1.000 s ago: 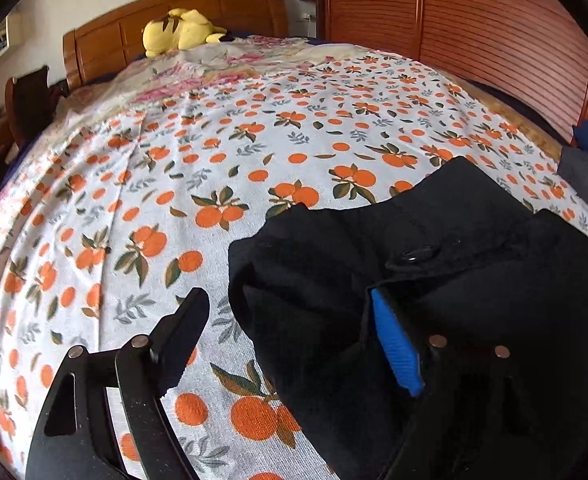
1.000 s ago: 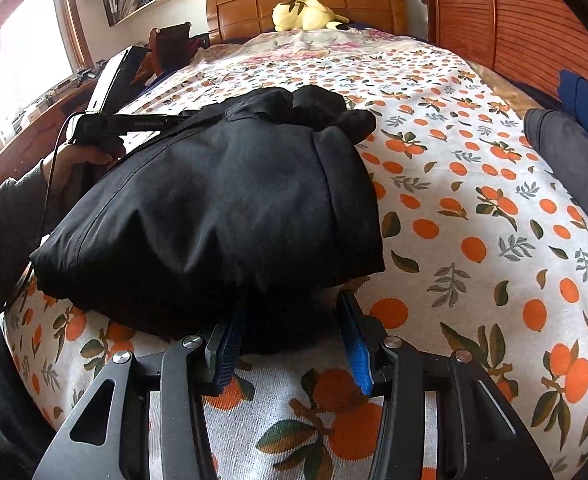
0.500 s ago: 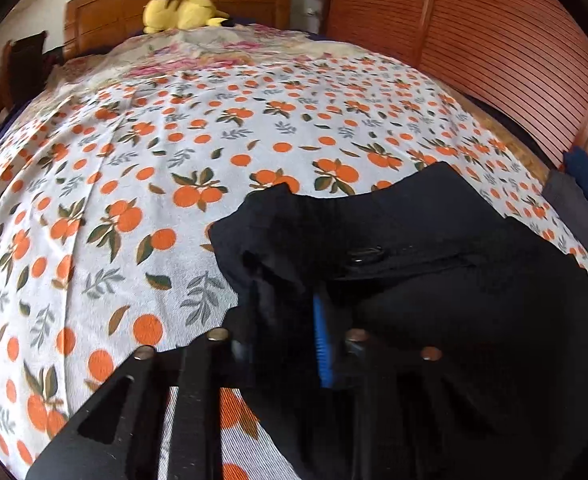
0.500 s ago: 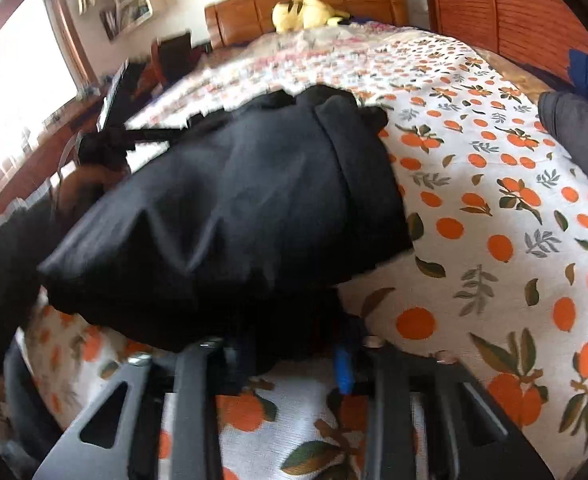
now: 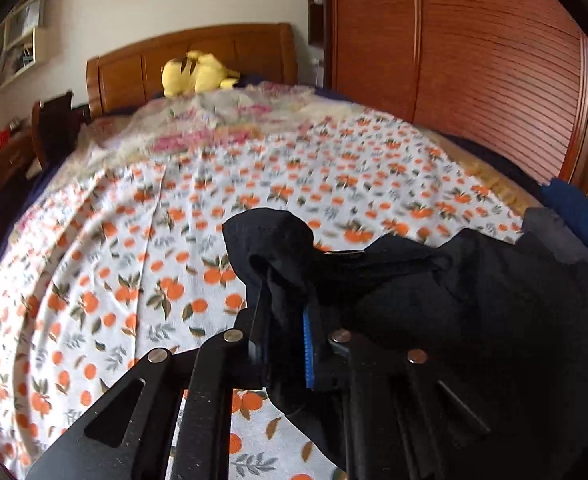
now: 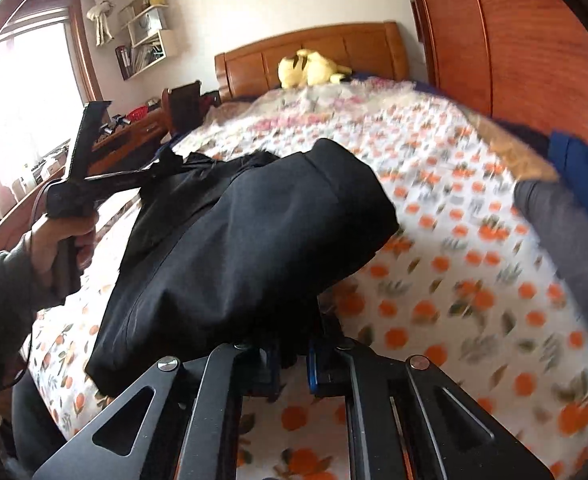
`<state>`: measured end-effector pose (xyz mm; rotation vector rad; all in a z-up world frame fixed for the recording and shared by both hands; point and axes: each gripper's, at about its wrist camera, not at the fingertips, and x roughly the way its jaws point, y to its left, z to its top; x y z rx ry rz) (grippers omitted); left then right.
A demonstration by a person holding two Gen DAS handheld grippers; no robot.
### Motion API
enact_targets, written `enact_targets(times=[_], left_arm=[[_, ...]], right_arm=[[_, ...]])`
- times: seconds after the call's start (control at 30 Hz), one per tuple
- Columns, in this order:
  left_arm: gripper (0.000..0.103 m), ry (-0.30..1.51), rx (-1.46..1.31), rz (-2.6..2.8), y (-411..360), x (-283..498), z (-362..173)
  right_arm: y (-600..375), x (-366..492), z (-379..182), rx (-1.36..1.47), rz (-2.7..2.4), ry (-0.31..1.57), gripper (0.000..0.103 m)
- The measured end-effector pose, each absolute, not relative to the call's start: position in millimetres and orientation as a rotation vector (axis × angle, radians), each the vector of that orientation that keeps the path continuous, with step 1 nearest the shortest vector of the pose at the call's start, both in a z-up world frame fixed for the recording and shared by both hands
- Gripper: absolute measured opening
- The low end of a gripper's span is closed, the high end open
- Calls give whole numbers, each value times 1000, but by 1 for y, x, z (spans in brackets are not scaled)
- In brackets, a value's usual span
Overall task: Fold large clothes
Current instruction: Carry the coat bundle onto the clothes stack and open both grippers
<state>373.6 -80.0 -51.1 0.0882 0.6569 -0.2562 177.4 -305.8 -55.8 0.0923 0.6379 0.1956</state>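
Observation:
A black folded garment (image 6: 254, 240) hangs lifted above the bed, held at two ends. My left gripper (image 5: 286, 344) is shut on one bunched edge of the black garment (image 5: 434, 300); it also shows from the side in the right wrist view (image 6: 162, 172), held in a hand. My right gripper (image 6: 294, 360) is shut on the garment's near edge, and the cloth hides its fingertips.
The bed has an orange-print sheet (image 5: 134, 260) (image 6: 474, 280) and a wooden headboard (image 5: 214, 60) with a yellow plush toy (image 5: 198, 74). A grey and a blue folded cloth (image 6: 566, 216) lie at the right edge. A wooden wardrobe (image 5: 474, 80) stands right, a desk (image 6: 126, 136) left.
Both grippers closed on the garment's edges and lifted it off the sheet. The views tilted up, so more of the room shows.

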Motion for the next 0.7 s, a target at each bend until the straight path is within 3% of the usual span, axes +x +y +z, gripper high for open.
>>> enact_targets(times=[0.27,0.7], left_arm=[[12,551,121,-299,-140,360,13],[12,375,133,-552,-365,340,126]], right_arm=[[-350,151,2,-8,148,508,8],[-516,54,103,-73,-174,353,8]])
